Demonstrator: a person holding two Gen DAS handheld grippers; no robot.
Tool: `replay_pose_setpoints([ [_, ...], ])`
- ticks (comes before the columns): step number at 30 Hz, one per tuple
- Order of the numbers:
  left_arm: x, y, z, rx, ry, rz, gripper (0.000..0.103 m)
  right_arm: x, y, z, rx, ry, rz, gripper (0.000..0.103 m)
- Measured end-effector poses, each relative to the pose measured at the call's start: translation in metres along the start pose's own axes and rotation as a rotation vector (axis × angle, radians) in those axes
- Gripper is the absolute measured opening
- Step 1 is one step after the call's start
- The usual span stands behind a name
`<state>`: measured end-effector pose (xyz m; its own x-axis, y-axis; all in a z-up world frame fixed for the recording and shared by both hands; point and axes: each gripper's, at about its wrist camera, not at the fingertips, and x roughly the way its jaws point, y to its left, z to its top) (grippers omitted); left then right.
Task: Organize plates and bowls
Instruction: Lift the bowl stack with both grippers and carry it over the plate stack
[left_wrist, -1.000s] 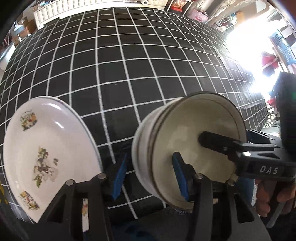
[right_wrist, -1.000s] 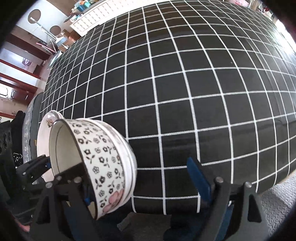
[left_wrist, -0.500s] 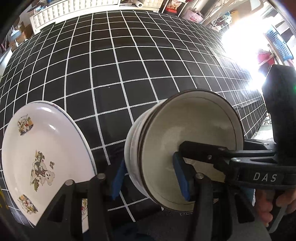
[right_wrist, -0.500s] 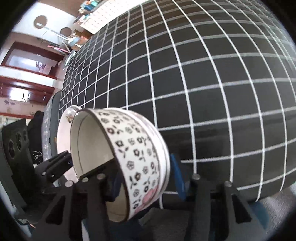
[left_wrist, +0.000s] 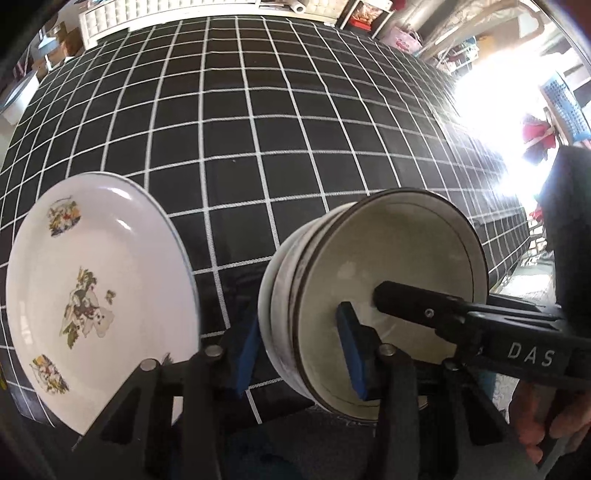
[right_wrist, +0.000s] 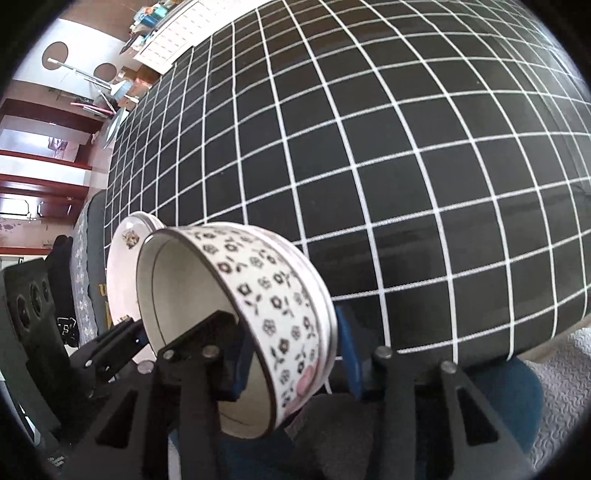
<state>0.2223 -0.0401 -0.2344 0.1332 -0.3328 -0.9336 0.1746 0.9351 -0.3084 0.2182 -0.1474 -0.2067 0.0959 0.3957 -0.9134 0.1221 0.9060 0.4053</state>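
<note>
A white bowl (left_wrist: 406, 251) with a black flower pattern on its outer wall (right_wrist: 273, 288) hangs tipped on its side over the near edge of the table (left_wrist: 258, 147). My left gripper (left_wrist: 299, 354) is closing, one blue pad pressed on the outside and one on the inside. My right gripper (right_wrist: 293, 354) is closing too, its pads clamped across the bowl's wall. Its inner finger (left_wrist: 417, 310) reaches into the bowl from the right. A white plate (left_wrist: 103, 288) with flower prints lies left of the bowl, and it shows behind the bowl (right_wrist: 127, 236) in the right wrist view.
The black tablecloth (right_wrist: 406, 147) with a white grid stretches far ahead. A white cabinet (left_wrist: 184, 7) stands past the far edge. Glare from a window (left_wrist: 498, 110) washes out the right. A hand (left_wrist: 554, 424) holds the right gripper. Grey floor mat (right_wrist: 554, 354) lies below the table.
The right gripper's jaws went from wide apart to closed on the bowl's wall. The bowl tipped a little further over, and the left pads drew slightly closer.
</note>
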Motion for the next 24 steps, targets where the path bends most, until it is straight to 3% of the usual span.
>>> replay_pose_setpoints([
  [11,-0.068,0.034,0.005,-0.031,-0.107,0.039,0.039,-0.02,0.053,0.012,-0.076,-0.04,0.027,0.041],
  [17,-0.096,0.072,0.012,-0.079,-0.14,0.079,0.039,-0.007,0.096,0.023,-0.142,-0.019,0.047,0.041],
  [24,-0.099,0.117,0.017,-0.146,-0.142,0.109,0.037,0.026,0.134,0.034,-0.189,0.029,0.059,0.04],
])
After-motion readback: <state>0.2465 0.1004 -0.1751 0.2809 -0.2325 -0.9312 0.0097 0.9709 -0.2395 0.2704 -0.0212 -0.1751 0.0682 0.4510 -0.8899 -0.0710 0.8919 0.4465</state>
